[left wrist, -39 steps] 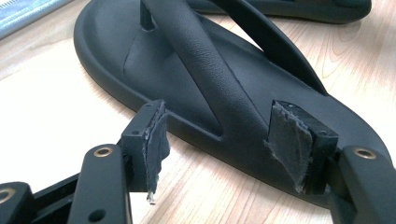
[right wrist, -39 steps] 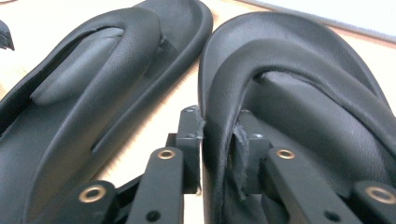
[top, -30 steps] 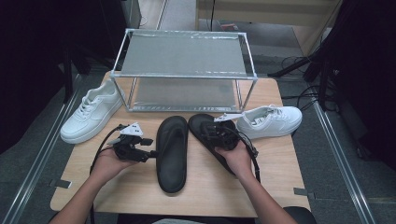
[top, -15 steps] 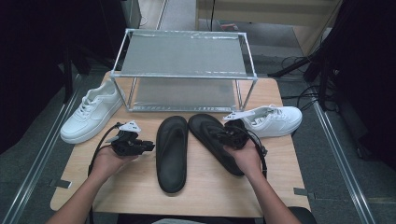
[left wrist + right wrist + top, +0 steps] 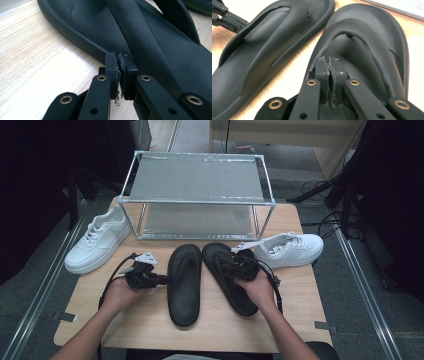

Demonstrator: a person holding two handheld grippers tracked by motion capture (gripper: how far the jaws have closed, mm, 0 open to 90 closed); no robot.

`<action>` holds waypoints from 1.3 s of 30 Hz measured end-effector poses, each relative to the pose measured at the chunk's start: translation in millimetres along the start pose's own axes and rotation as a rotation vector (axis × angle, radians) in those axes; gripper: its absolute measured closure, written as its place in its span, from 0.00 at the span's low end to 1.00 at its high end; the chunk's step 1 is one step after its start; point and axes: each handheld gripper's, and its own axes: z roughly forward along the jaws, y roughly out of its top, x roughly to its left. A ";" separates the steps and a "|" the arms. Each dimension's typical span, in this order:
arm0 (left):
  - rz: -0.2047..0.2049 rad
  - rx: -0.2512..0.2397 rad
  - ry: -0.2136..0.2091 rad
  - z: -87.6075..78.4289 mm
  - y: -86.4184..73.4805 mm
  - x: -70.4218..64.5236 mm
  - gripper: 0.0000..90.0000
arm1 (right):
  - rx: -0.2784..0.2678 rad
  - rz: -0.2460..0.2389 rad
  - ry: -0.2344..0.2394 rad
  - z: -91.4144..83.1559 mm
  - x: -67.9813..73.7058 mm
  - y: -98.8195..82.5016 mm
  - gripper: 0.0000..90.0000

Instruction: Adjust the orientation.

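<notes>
Zero grip apparently: just closed left gripper (image 5: 121, 60) pad-to-pad at left sandal (image 5: 160, 55) rim, right gripper (image 5: 329, 62) likewise pressed together by right sandal (image 5: 367, 30) strap.

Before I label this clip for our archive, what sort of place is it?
Likely a lab or workshop recording station: a wooden table with a wire shoe rack, white sneakers and black flip-flops laid out, cables on the grey floor.
</notes>
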 end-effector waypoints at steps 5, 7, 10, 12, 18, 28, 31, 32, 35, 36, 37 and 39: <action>-0.008 -0.001 0.000 0.1 -0.2 -0.1 0.96 | 0.024 -0.018 0.004 6.1 4.4 -0.6 0.96; -0.011 0.004 -0.017 0.6 -0.2 0.0 0.95 | 0.028 -0.024 0.006 7.9 5.8 -0.6 0.96; 0.009 0.007 -0.022 2.8 0.9 -4.9 0.95 | 0.034 -0.022 0.008 9.2 7.7 -0.6 0.96; 0.018 0.012 -0.030 4.3 1.8 -7.8 0.95 | 0.032 -0.027 0.014 10.2 8.1 -0.8 0.96; 0.056 0.028 -0.067 10.6 5.2 -21.1 0.95 | 0.034 -0.031 0.018 12.2 9.4 -1.5 0.95; 0.102 0.056 -0.102 18.1 9.6 -39.2 0.96 | 0.035 -0.017 0.014 12.0 6.3 -2.2 0.95; 0.109 0.055 -0.110 19.0 10.0 -40.8 0.96 | 0.034 -0.018 0.010 12.3 5.2 -2.3 0.94; 0.102 0.052 -0.122 18.1 10.2 -39.0 0.95 | 0.036 -0.014 0.009 11.9 4.9 -2.3 0.94; 0.079 0.023 -0.116 12.2 11.4 -34.8 0.94 | 0.028 -0.014 0.002 10.2 2.9 -2.5 0.91; 0.073 0.016 -0.121 9.3 12.1 -32.7 0.93 | 0.022 -0.013 0.001 9.0 2.5 -2.6 0.90; 0.053 0.007 -0.124 6.5 12.4 -31.7 0.93 | 0.012 -0.020 0.000 8.0 1.9 -2.7 0.89; 0.042 -0.011 -0.121 1.6 11.9 -30.3 0.92 | -0.006 -0.016 -0.001 4.9 1.7 -2.5 0.88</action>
